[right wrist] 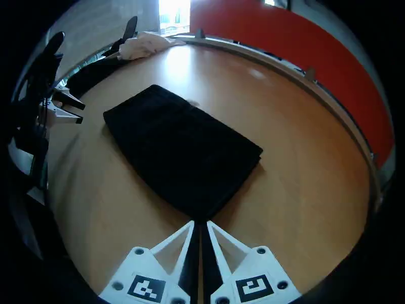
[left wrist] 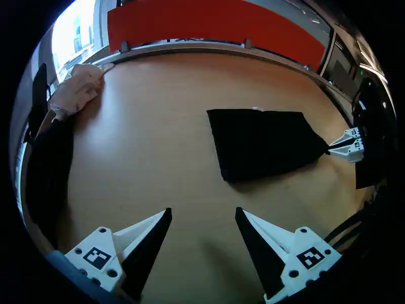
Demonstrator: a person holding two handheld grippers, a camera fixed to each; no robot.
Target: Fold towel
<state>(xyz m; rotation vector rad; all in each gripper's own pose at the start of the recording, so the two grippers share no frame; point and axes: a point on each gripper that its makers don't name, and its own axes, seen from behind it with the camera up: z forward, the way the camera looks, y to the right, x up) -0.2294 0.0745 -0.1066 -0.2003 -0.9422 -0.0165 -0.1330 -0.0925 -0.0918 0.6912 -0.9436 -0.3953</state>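
1. The black towel (left wrist: 263, 142) (right wrist: 182, 157) is lying folded into a flat, roughly rectangular pad on the wooden table (left wrist: 147, 147) (right wrist: 309, 172), around the middle of the tabletop.
2. One corner of it is being drawn out into a point, and that point is running straight into the right gripper (left wrist: 331, 147) (right wrist: 201, 223).
3. The right gripper is reaching in low from the table's edge, its fingers pressed nearly together and pinching that corner between them.
4. The left gripper (left wrist: 202, 210) (right wrist: 82, 114) is hovering over bare wood well apart from the towel, on the side opposite the pinched corner. Its two fingers are standing wide apart and gripping nothing.
5. In the right gripper view the left gripper is pointing in across the table towards the towel, with a dark shape behind it that I cannot make out.
6. A crumpled pale cloth (left wrist: 76, 88) (right wrist: 144, 43) is sitting at a far corner of the table, well away from the towel.
7. A red panel (left wrist: 212, 23) (right wrist: 304, 55) is standing along the table's far edge.
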